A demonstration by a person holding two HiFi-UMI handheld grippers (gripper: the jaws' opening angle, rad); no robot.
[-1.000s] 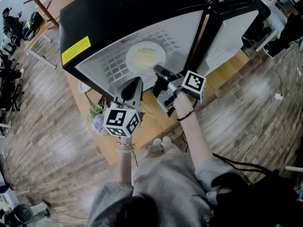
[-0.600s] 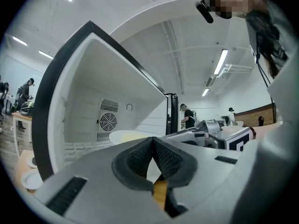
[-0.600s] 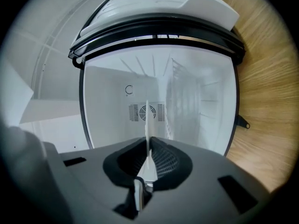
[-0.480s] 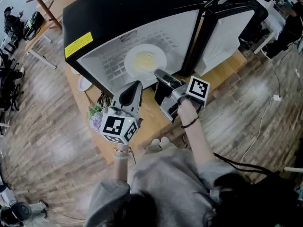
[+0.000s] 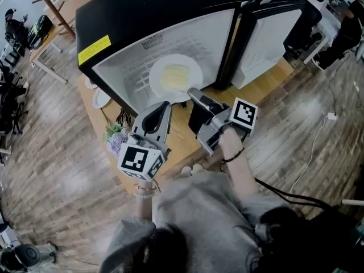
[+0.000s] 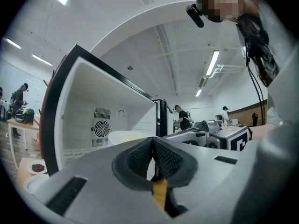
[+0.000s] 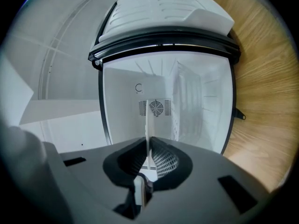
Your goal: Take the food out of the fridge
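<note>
i find no words or numbers i can read. the yellow label (image 5: pixel 94 49) on the black top of the fridge (image 5: pixel 170 10) carries dark print, too small to make out. the left cube (image 5: pixel 139 161) on my left gripper (image 5: pixel 163 104) and the right cube (image 5: pixel 244 114) on my right gripper (image 5: pixel 193 92) show black-and-white square markers, patterns only, no letters. on the fridge's white back wall (image 7: pixel 122 113), beside the fan grille (image 7: pixel 156 108), sits a small ring-shaped mark (image 7: pixel 138 87); i cannot tell if it is a letter.
</note>
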